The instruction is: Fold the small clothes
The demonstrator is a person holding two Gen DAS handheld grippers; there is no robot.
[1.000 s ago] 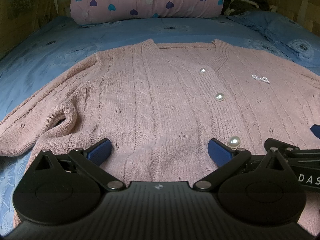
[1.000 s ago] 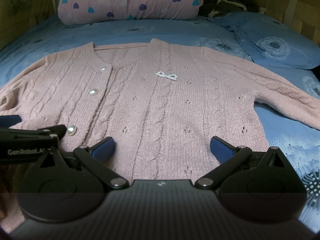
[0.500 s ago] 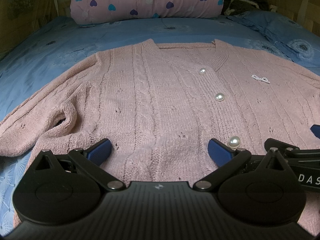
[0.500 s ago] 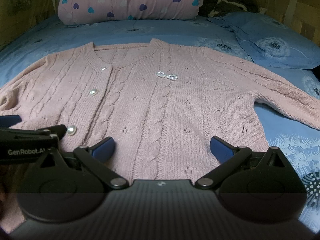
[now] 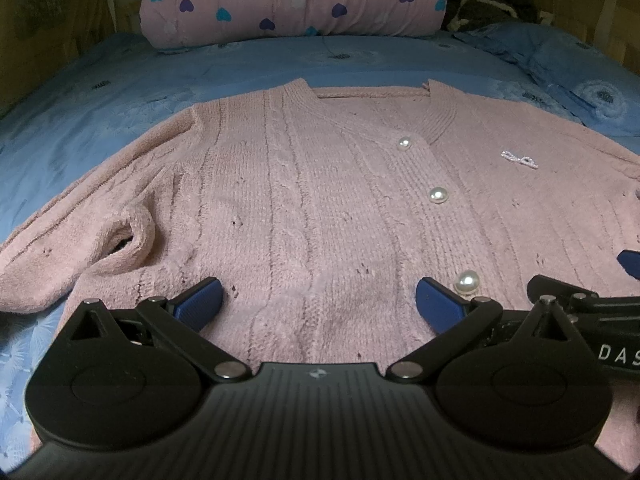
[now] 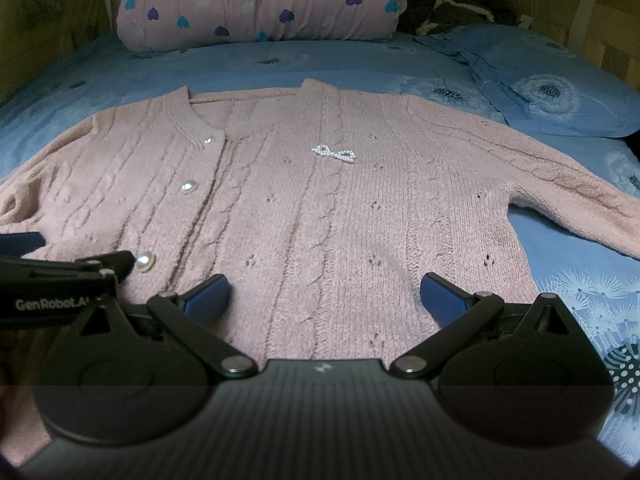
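Note:
A pink knitted cardigan with pearl buttons and a small bow brooch lies flat, front up, on the blue bed sheet. It also shows in the right wrist view. Its left sleeve is bent back near the hem; its right sleeve stretches out sideways. My left gripper is open just above the hem, left of the button row. My right gripper is open above the hem's right half. Both are empty.
A rolled pink quilt with hearts lies across the head of the bed. A blue pillow sits at the right, dark clothing behind it. Wooden walls close in the bed's left side.

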